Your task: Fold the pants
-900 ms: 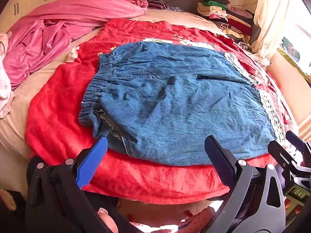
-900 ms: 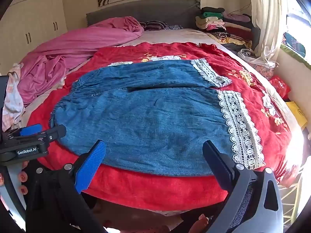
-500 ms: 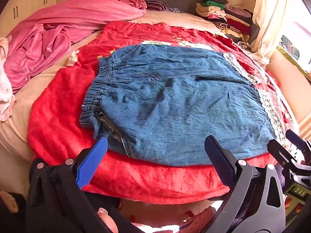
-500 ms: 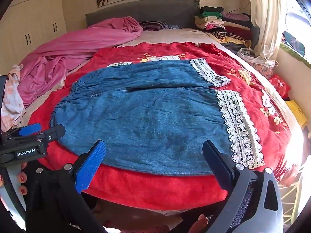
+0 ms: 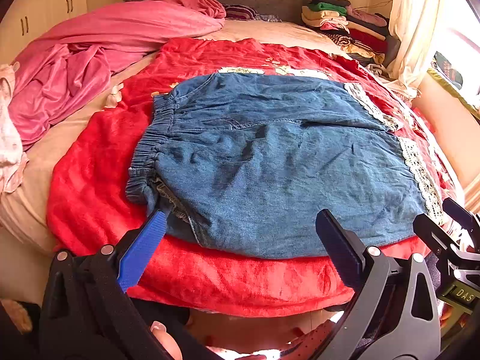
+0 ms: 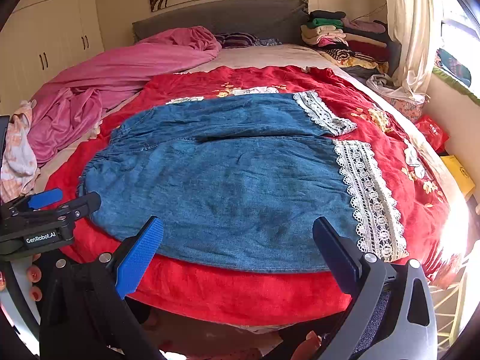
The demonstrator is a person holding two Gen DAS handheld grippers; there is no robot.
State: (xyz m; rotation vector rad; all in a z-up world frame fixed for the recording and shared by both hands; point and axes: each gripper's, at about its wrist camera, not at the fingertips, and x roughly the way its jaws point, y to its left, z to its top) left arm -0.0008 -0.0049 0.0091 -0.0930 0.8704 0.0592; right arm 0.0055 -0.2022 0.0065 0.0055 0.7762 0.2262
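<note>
Denim pants (image 5: 270, 162) lie flat at bed's near edge: soft, floppy; take waistband and lace hem. Left gripper (image 5: 240, 234) and right gripper (image 6: 237, 240): jaws wide, empty.

One pair of denim pants (image 6: 228, 180), one red blanket (image 6: 240, 294), one pink quilt (image 6: 126, 69), two tools.

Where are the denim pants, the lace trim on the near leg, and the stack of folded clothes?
denim pants (image 6: 228, 186): right wrist view, middle of the near leg's blue fabric.
lace trim (image 6: 369, 198): right wrist view, middle of the white band at the near leg's hem.
stack of folded clothes (image 6: 327, 30): right wrist view, upper layers beside the headboard.
</note>
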